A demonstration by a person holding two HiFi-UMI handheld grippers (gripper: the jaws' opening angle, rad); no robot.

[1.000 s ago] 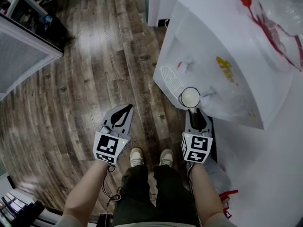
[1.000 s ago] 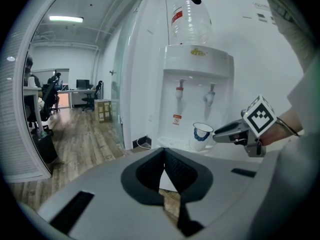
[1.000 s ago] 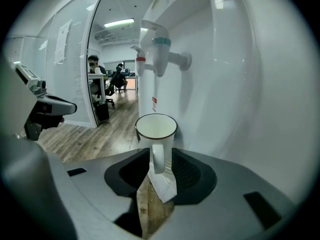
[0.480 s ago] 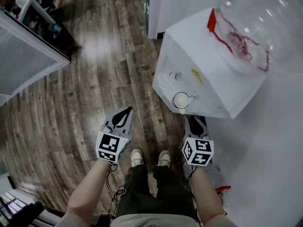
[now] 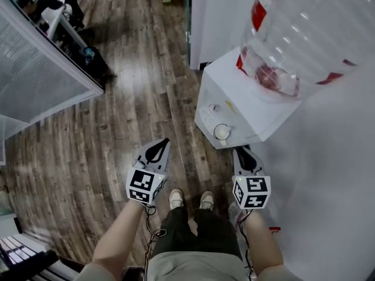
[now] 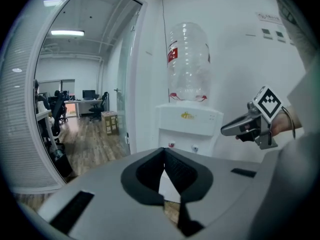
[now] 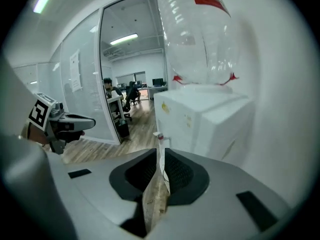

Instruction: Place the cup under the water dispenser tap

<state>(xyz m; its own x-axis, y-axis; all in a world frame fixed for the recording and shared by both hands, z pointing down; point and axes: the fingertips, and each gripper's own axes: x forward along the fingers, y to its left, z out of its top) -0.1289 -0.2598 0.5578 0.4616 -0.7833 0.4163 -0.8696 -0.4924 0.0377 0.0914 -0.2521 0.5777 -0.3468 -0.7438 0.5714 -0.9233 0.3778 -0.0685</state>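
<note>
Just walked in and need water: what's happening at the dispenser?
A person stands facing the water dispenser with a gripper in each hand. The cup sits on its front ledge below the taps, held by nobody. The right gripper has just been closing its jaws on nothing, a slit showing between them; the left gripper is shut and empty.

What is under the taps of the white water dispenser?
A white cup stands there on the drip tray at the front of the dispenser, seen from above. It covers the part of the tray beneath it, and what it holds cannot be told.
</note>
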